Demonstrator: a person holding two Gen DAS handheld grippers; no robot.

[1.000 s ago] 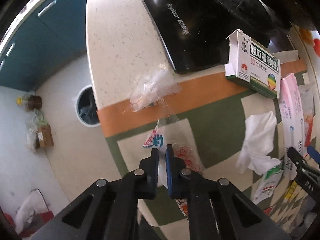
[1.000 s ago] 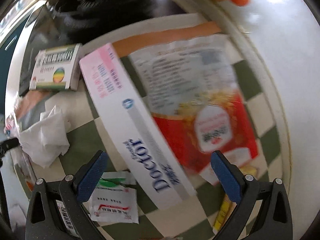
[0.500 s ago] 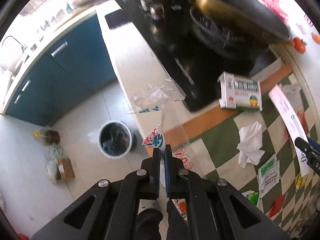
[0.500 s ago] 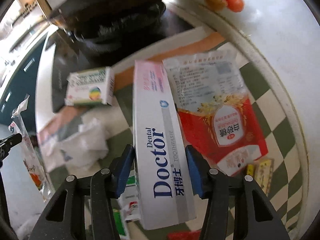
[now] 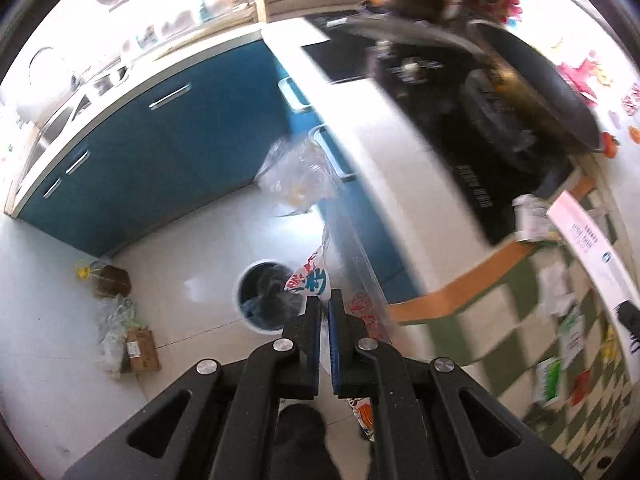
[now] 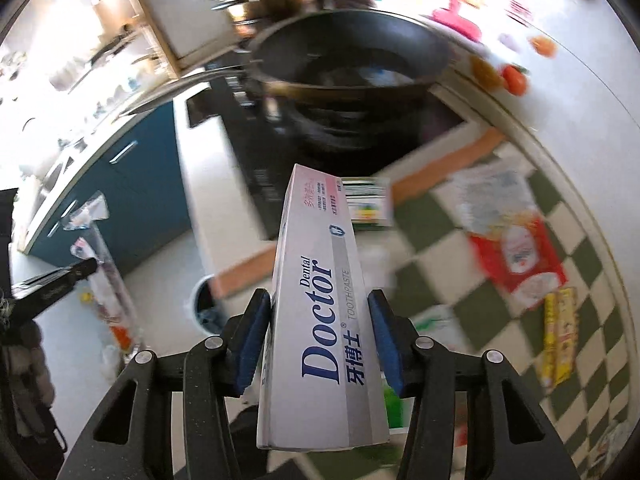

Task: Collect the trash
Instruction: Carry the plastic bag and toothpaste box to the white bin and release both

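One toothpaste box [image 6: 320,312], pinched in right gripper [image 6: 318,332]. One clear plastic wrapper [image 5: 308,184], clamped in left gripper [image 5: 324,312]. One trash bin [image 5: 264,296] on floor.

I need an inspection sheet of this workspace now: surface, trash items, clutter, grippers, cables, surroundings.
Surface: checkered cloth on a pale counter, beside a black stove.
Job's things: toothpaste box and clear plastic wrapper, both lifted; trash bin on the floor.
Clutter: red packet, medicine box, yellow packets, wok.
Grippers: right gripper shut on the toothpaste box; left gripper shut on the wrapper.
Cables: nothing seen.
Surroundings: blue cabinets, floor bags.
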